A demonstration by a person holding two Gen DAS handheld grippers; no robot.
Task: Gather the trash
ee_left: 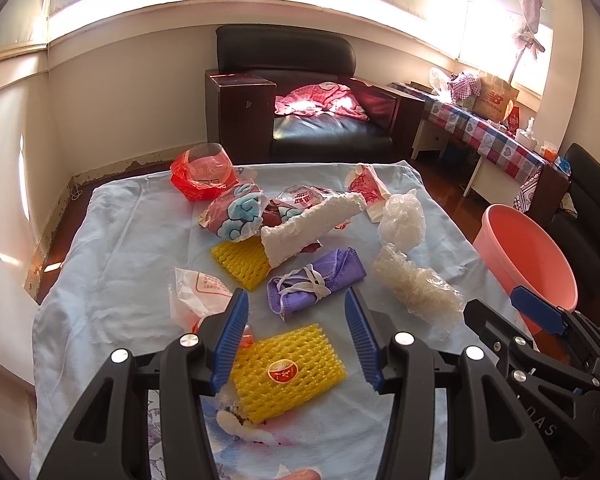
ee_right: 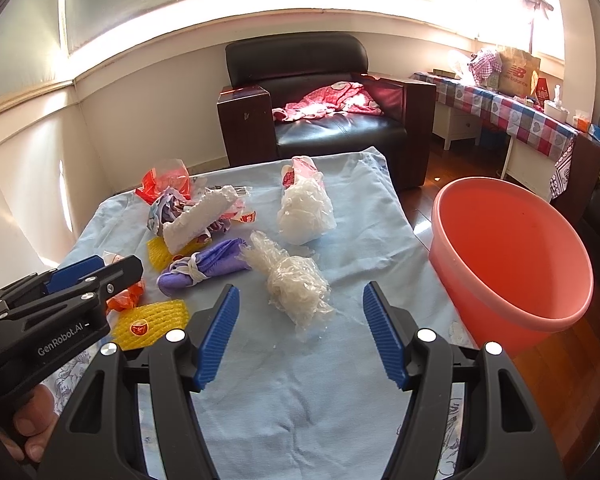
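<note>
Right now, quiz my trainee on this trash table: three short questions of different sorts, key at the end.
1. True or false: the pink basin already holds trash.
2. Which piece lies between the left hand-held gripper fingers: A purple mask, B yellow foam net, C red bag?
3. Fill in: the right hand-held gripper points at a crumpled clear ____ wrap.

Key: 1 false; 2 B; 3 plastic.

Black tongs (ee_right: 296, 334), ribbed blue pads (ee_right: 216, 336), silver screws, "GenRobot.AI" lettering
</note>
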